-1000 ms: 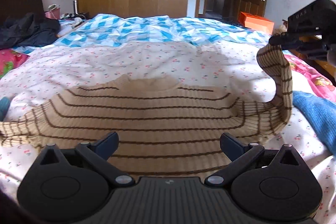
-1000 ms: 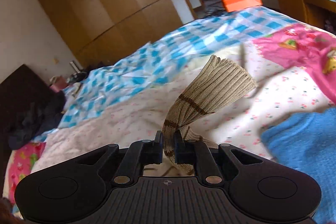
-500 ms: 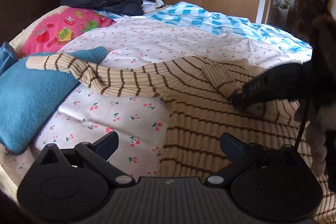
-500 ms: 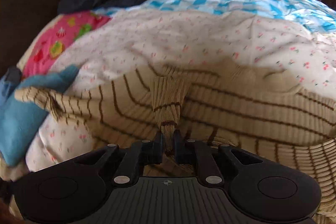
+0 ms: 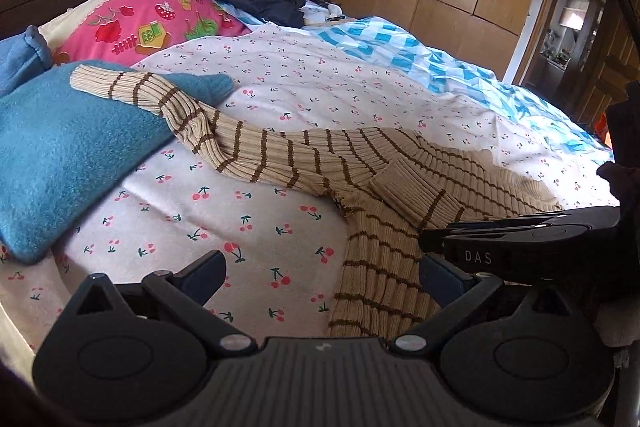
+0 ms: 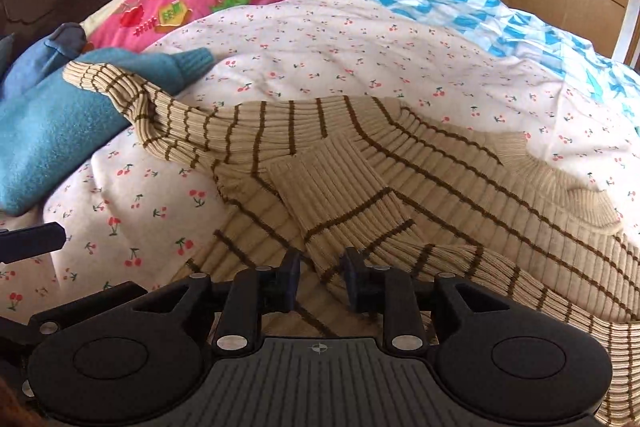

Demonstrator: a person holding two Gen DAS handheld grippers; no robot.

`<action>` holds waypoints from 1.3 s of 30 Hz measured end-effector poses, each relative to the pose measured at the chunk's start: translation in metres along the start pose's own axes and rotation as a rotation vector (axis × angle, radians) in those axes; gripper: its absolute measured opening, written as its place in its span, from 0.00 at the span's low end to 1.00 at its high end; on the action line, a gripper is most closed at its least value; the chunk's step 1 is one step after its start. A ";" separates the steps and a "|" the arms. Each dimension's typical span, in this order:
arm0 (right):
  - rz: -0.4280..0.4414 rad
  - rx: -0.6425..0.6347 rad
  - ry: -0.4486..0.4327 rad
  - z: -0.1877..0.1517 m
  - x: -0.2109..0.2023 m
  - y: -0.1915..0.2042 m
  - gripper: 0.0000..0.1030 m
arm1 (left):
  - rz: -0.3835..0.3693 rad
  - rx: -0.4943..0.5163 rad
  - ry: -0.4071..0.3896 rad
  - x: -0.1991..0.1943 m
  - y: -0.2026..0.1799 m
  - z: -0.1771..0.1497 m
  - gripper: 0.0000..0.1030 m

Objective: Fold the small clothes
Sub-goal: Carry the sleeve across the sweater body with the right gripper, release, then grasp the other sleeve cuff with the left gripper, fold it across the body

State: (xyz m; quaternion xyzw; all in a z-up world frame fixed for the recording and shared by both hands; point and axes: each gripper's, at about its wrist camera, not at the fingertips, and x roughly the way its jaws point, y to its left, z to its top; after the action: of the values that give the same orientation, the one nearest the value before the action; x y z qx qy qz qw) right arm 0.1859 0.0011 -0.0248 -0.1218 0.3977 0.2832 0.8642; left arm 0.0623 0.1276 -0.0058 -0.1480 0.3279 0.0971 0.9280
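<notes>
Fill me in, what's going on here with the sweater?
A person with a gripper in each hand is folding a striped sweater on the bed. The right gripper has laid one sleeve across the body, and its jaws have just been opening, the sleeve between them. The left gripper hovers open. The other sleeve lies on a blue garment.

Both grippers are black plastic with silver screws, round side discs, ribbed bases and dark-blue fingertips (image 5: 202,273).
</notes>
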 end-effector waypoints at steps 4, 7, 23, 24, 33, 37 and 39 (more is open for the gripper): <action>0.017 0.022 0.024 0.006 0.008 0.000 0.31 | 0.004 0.003 -0.016 -0.001 0.001 0.000 1.00; 0.029 0.056 0.053 0.009 0.014 -0.003 0.32 | -0.004 -0.015 -0.043 -0.004 0.005 0.000 1.00; 0.150 0.185 -0.079 -0.010 -0.034 0.004 0.31 | 0.229 -0.137 -0.153 0.003 0.120 0.094 0.78; 0.157 0.185 -0.079 -0.010 -0.034 0.005 0.31 | 0.214 -0.176 -0.137 0.008 0.128 0.102 0.73; 0.188 0.207 -0.088 -0.008 -0.033 0.006 0.31 | 0.233 -0.441 -0.050 0.048 0.168 0.140 0.61; 0.200 0.242 -0.079 -0.012 -0.034 0.001 0.31 | 0.266 -0.507 -0.008 0.068 0.179 0.143 0.41; 0.202 0.256 -0.082 -0.013 -0.036 -0.002 0.31 | 0.273 -0.525 -0.025 0.070 0.183 0.143 0.27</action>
State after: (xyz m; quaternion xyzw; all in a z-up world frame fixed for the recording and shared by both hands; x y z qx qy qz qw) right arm 0.1600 -0.0205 -0.0064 0.0416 0.4049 0.3205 0.8553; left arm 0.1482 0.3535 0.0173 -0.3361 0.2969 0.3045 0.8403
